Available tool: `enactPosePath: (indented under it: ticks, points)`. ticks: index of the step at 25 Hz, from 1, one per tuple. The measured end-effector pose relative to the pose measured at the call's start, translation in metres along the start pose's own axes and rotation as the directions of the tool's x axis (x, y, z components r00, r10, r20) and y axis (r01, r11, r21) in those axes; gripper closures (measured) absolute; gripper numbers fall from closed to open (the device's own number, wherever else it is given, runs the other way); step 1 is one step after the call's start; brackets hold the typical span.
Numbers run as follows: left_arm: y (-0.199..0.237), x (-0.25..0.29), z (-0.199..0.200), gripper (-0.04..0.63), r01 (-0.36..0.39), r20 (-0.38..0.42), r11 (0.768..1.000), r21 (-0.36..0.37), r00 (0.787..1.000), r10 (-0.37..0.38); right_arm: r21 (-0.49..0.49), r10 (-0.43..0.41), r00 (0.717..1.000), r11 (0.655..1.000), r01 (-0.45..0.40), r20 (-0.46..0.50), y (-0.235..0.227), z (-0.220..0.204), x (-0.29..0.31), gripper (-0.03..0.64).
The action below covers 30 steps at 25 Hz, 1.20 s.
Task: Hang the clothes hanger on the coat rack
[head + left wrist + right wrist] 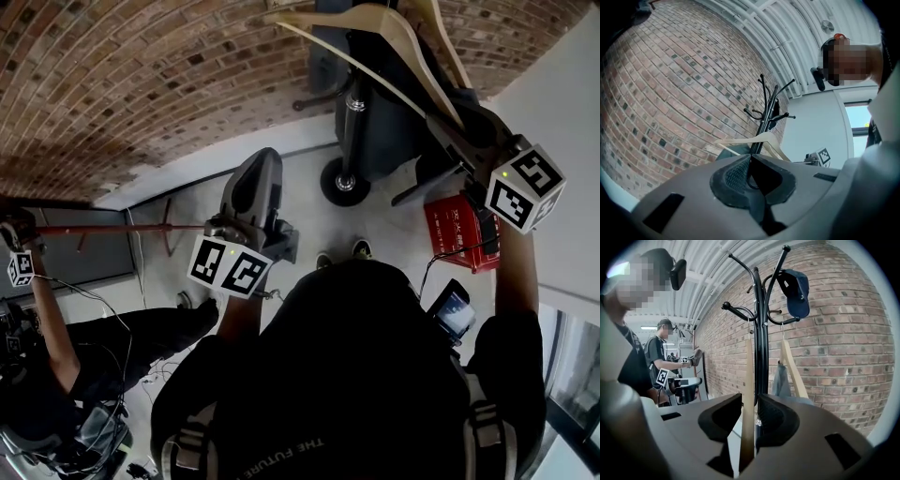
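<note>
The right gripper (749, 416) is clamped on the hanger (748, 380), which shows edge-on as a pale wooden strip rising straight up between the two jaws. It is lifted high against the coat rack (761, 333), just beside the black pole. The thin wire hook at its top reaches up to one of the lower curved arms, but whether it has caught there or only hangs next to it cannot be told. From the head view the same hanger (375, 56) is held up and forward at the end of the raised right gripper (448, 127), close to the rack's base and pole. The left gripper (751, 164) has its jaws pressed together on nothing and sits lower and well apart from the rack, pointing toward it. A dark cap (797, 287) hangs on an upper arm, and a second hanger (792, 369) hangs on the far side of the pole, against the brick wall (843, 333). The step in hand looks like the hanging itself – the hook brought to an arm. The next move probably calls for setting the hook over that arm, lowering until the arm takes the weight, and only then opening the jaws – clear of the second hanger.
</note>
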<state>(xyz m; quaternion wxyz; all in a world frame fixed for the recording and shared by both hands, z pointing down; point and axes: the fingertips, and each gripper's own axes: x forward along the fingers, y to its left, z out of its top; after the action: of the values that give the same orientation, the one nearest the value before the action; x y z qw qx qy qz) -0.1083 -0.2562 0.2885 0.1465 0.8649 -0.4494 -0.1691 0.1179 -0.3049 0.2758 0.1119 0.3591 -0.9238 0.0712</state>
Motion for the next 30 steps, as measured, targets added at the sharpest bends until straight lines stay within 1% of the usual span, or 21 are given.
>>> enactPosePath:
  ticks: [3, 7, 9, 12, 15, 19, 22, 28, 30]
  points:
    - [-0.004, 0.003, 0.000, 0.574, 0.016, -0.006, 1.000, -0.002, 1.000, -0.016, -0.047, -0.040, 0.999, 0.998, 0.040, 0.012, 0.000, 0.004, -0.006, 0.517]
    - [-0.009, 0.002, -0.002, 0.574, 0.026, -0.012, 1.000, -0.005, 1.000, -0.026, -0.061, -0.059, 0.998, 0.996, 0.061, 0.033, 0.000, 0.007, -0.011, 0.512]
    - [-0.011, 0.001, -0.004, 0.574, 0.036, -0.021, 0.999, -0.008, 0.999, -0.036, -0.084, -0.081, 0.996, 0.993, 0.083, 0.032, 0.002, 0.008, -0.017, 0.512]
    - [-0.016, 0.003, -0.005, 0.574, 0.048, -0.024, 0.999, -0.007, 0.999, -0.048, -0.151, -0.125, 0.992, 0.980, 0.129, 0.031, -0.001, 0.013, -0.023, 0.512]
    - [-0.020, 0.008, -0.012, 0.574, 0.058, -0.034, 0.998, -0.011, 0.998, -0.058, -0.198, -0.165, 0.985, 0.965, 0.171, 0.049, -0.006, 0.013, -0.029, 0.512]
    - [-0.027, 0.013, -0.018, 0.574, 0.082, -0.045, 0.997, -0.012, 0.996, -0.082, -0.235, -0.212, 0.974, 0.945, 0.225, 0.081, -0.010, 0.013, -0.039, 0.512]
    - [-0.033, 0.015, -0.020, 0.574, 0.097, -0.054, 0.995, -0.015, 0.994, -0.098, -0.256, -0.240, 0.964, 0.930, 0.263, 0.118, -0.008, 0.021, -0.050, 0.512]
    - [-0.043, 0.017, -0.023, 0.575, 0.116, -0.061, 0.993, -0.016, 0.991, -0.117, -0.272, -0.324, 0.929, 0.891, 0.364, 0.179, -0.006, 0.029, -0.073, 0.512]
    - [-0.045, 0.017, -0.025, 0.575, 0.118, -0.064, 0.993, -0.015, 0.991, -0.119, -0.267, -0.339, 0.922, 0.885, 0.380, 0.188, -0.003, 0.026, -0.080, 0.512]
